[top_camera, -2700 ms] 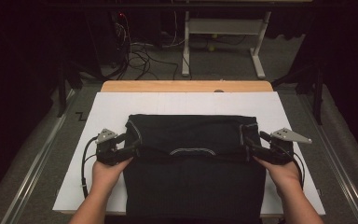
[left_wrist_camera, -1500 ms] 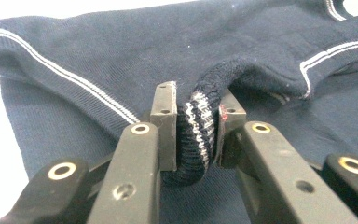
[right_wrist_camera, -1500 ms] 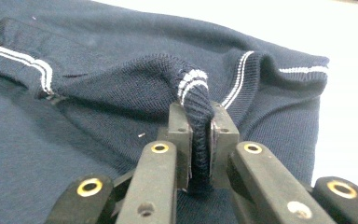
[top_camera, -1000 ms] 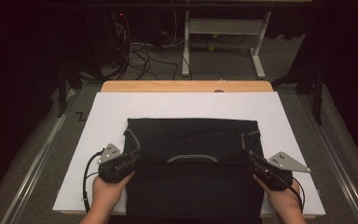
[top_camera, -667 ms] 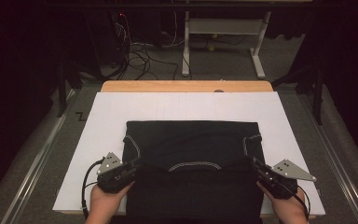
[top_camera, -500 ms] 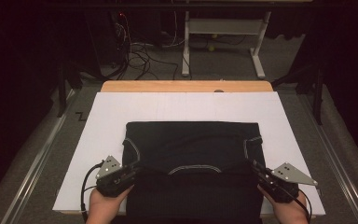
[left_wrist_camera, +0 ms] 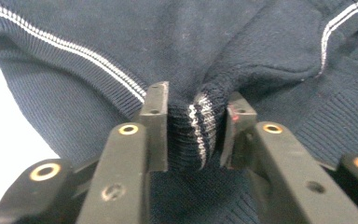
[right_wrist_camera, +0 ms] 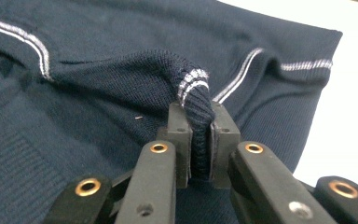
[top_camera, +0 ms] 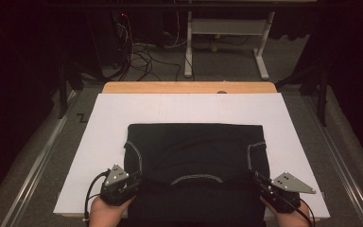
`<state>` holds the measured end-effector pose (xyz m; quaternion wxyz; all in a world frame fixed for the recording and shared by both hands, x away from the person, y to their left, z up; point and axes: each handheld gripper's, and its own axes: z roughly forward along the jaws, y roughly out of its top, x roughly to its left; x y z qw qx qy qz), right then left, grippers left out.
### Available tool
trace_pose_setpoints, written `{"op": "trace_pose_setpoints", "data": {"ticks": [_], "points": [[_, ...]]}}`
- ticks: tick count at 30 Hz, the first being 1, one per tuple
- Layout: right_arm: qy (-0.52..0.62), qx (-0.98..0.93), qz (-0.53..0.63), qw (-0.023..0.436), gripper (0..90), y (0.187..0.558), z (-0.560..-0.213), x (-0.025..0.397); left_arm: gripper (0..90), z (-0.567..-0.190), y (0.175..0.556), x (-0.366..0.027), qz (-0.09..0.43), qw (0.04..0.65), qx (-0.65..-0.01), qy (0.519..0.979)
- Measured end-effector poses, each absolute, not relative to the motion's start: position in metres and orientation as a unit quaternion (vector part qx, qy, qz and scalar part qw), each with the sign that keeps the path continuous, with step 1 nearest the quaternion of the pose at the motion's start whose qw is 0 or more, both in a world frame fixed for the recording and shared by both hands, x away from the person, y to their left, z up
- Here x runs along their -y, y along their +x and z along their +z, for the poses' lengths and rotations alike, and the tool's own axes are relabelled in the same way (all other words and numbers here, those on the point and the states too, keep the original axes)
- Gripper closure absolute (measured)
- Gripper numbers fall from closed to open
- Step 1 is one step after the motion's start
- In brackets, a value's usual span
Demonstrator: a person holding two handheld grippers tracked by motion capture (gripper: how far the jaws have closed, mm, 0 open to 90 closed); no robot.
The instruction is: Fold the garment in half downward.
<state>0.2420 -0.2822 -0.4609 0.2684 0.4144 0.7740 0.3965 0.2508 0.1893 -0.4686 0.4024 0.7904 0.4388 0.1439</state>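
So your left gripper point(left_wrist_camera: 195, 126) is clamped on a bunched bit of the sweater's point(top_camera: 196, 156) ribbed edge, the part with the thin white stripes, and the knit bulges out between the jaws. Your right gripper point(right_wrist_camera: 198, 140) pinches a narrower fold of the same striped ribbing, jaws nearly closed with the fabric squeezed flat between them. Both grips look solid to me, nothing slipping out.

In the high view you've got the left gripper point(top_camera: 123, 182) at the sweater's near left side and the right gripper point(top_camera: 274, 189) at its near right side, your hands just at the bottom edge. The sweater itself lies spread on the white sheet point(top_camera: 99, 142) that covers the tabletop point(top_camera: 189, 87), roughly centred and towards your side. Its far edge runs straight and tidy, and the striped seams curve down on either side.

As for progress, I'd say you're midway through a fold: the top layer looks doubled over the body, with the striped curve point(top_camera: 197, 178) sitting between your two grippers. What's left, as far as I can judge, is laying the held edge down flat, letting go, and then smoothing or making another fold. The near part hangs close to the tabletop's edge, so watch that it doesn't slide off.
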Motion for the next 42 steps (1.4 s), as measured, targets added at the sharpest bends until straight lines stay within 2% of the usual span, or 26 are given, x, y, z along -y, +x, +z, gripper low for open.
{"op": "trace_pose_setpoints", "data": {"ticks": [2,4,8,11,15,21,26,35,42], "points": [[0.420,-0.778,0.387,0.261,82.0,0.243,-0.464,0.282,55.4,-0.470,0.252,-0.189,0.144,0.395,-0.450,0.788],[0.420,-0.782,0.384,0.254,79.2,0.244,-0.467,0.282,44.9,-0.470,0.254,-0.190,0.149,0.390,-0.463,0.782],[0.424,-0.773,0.396,0.256,60.1,0.242,-0.463,0.283,25.7,-0.464,0.253,-0.188,0.170,0.392,-0.468,0.774],[0.426,-0.759,0.413,0.267,44.5,0.240,-0.457,0.283,18.4,-0.458,0.250,-0.186,0.175,0.405,-0.459,0.771],[0.424,-0.746,0.436,0.273,36.9,0.238,-0.449,0.283,17.9,-0.451,0.244,-0.182,0.174,0.426,-0.440,0.771],[0.410,-0.743,0.452,0.274,36.0,0.235,-0.441,0.275,18.0,-0.445,0.238,-0.172,0.174,0.447,-0.419,0.771],[0.385,-0.754,0.460,0.269,38.4,0.234,-0.438,0.255,22.3,-0.444,0.238,-0.154,0.157,0.455,-0.398,0.781],[0.355,-0.786,0.438,0.253,45.5,0.245,-0.445,0.219,28.6,-0.448,0.246,-0.128,0.159,0.441,-0.379,0.798],[0.356,-0.802,0.416,0.238,45.8,0.257,-0.456,0.203,28.7,-0.459,0.244,-0.111,0.159,0.412,-0.360,0.822]]}}
